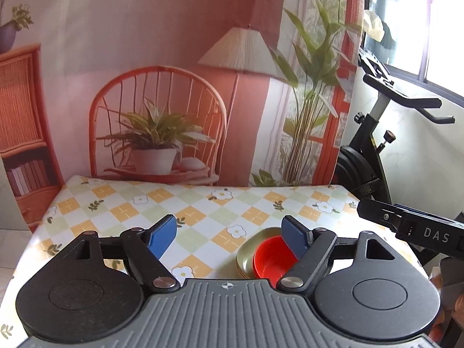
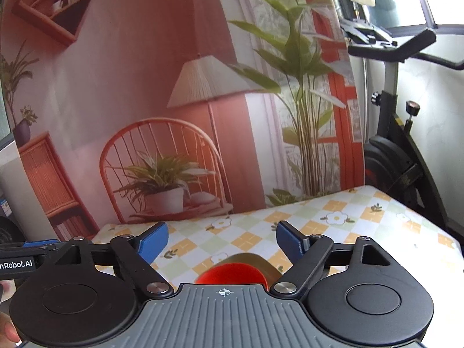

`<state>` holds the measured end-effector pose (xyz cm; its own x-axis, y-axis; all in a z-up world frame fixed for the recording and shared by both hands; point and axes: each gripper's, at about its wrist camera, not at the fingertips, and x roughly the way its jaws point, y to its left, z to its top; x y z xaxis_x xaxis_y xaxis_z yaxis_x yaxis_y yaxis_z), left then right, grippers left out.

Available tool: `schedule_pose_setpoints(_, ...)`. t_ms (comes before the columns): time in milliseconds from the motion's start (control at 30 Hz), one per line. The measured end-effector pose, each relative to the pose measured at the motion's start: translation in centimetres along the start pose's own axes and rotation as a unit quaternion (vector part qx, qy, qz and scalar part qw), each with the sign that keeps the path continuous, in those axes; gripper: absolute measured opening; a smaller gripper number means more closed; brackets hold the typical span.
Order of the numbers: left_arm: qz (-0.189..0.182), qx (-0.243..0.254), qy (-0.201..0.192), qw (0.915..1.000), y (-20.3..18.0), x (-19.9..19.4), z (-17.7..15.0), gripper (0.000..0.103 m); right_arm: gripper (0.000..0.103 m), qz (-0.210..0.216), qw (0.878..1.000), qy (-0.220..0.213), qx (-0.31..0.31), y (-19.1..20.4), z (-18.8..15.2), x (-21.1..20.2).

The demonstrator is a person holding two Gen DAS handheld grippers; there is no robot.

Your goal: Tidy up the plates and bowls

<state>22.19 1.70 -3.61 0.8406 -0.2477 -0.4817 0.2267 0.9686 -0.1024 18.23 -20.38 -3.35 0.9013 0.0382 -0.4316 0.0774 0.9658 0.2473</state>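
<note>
A printed backdrop (image 1: 162, 72) of a chair, lamp and plants hangs behind the checked floral tablecloth (image 1: 179, 203). The left gripper (image 1: 230, 236) gapes wide, empty. A red bowl (image 1: 271, 259) sits in stacked green plates (image 1: 249, 246) beside its right finger. The right gripper (image 2: 221, 239), marked "DAS", is also wide open and empty. An exercise bike (image 1: 374, 150) stands at right.

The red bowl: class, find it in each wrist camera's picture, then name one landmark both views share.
Left wrist view: the red bowl sits lower right of centre, nested in the green plates, partly behind the left claw's right blue pad.
Right wrist view: the red bowl is at bottom centre, just above the claw's grey body.
Shared landmark: the printed lamp on the backdrop.
</note>
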Motion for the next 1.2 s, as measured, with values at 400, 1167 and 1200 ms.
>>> schedule_pose_setpoints(400,0.128,0.103,-0.083,0.9828,-2.7,-9.3,1.3,0.09,0.103,-0.015,0.997,-0.071,-0.024,2.5,2.5,-7.8)
schedule_pose_setpoints(1167,0.024,0.037,-0.112,0.9928,-1.0,-14.9,0.8,0.093,0.103,0.004,0.993,-0.091,-0.069,6.4,3.0,-12.6)
schedule_pose_setpoints(1200,0.028,0.039,-0.112,0.9926,-1.1,-14.9,0.8,0.093,0.103,0.005,0.993,-0.09,-0.069,6.4,3.0,-12.6)
